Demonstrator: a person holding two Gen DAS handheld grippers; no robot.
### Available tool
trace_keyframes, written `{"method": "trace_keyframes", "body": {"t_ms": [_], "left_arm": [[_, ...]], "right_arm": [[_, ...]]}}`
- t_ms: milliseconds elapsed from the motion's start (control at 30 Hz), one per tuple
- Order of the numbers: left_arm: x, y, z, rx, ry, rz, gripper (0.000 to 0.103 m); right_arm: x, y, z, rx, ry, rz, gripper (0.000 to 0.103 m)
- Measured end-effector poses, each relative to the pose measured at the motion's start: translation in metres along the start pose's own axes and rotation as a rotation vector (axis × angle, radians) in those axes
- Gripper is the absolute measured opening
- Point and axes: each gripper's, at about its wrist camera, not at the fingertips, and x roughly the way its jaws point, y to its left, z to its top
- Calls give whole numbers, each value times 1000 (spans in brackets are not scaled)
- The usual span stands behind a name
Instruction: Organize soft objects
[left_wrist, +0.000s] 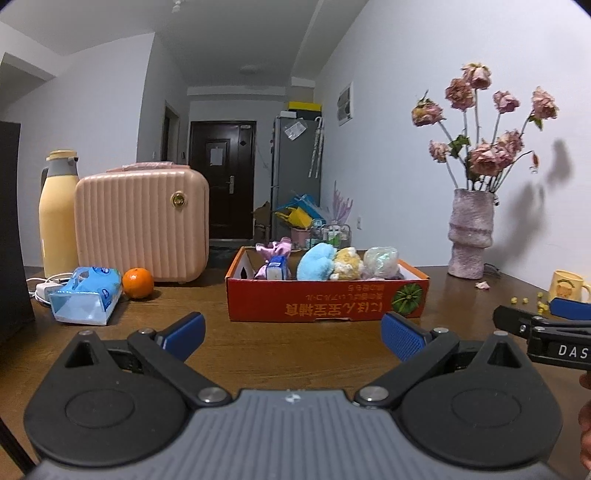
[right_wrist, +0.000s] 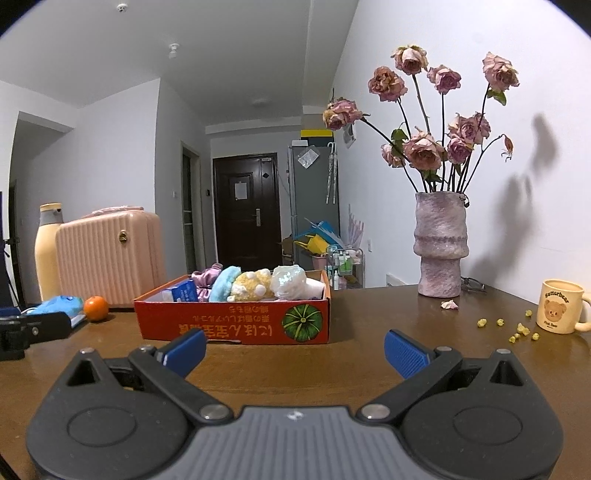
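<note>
A red cardboard box (left_wrist: 325, 301) (right_wrist: 236, 319) sits on the brown table. In it lie a blue plush (left_wrist: 317, 261) (right_wrist: 226, 282), a yellow plush (left_wrist: 346, 263) (right_wrist: 253, 286), a purple soft toy (left_wrist: 275, 251) (right_wrist: 205, 278), a shiny white bundle (left_wrist: 380, 260) (right_wrist: 290, 282) and a small blue-white carton (left_wrist: 276, 267) (right_wrist: 181, 293). My left gripper (left_wrist: 293, 334) is open and empty, in front of the box. My right gripper (right_wrist: 295, 349) is open and empty, in front of the box's right end; it also shows at the right edge of the left wrist view (left_wrist: 546, 325).
A blue tissue pack (left_wrist: 86, 295) (right_wrist: 61, 304) and an orange (left_wrist: 137, 282) (right_wrist: 96, 307) lie left of the box. Behind them stand a pink case (left_wrist: 142, 229) (right_wrist: 109, 254) and a yellow flask (left_wrist: 57, 214). A vase of roses (right_wrist: 439, 245) and a mug (right_wrist: 559, 311) stand right.
</note>
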Motion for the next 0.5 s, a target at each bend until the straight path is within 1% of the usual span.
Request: {"method": "trace_keyframes", "body": {"t_ms": [233, 500], "left_arm": [[-38, -7, -2, 38, -29, -20, 103], [-74, -11, 1, 58, -66, -52, 103]], "right_arm": [[-33, 3, 2, 20, 32, 37, 103], [-70, 4, 16, 19, 26, 44, 103]]}}
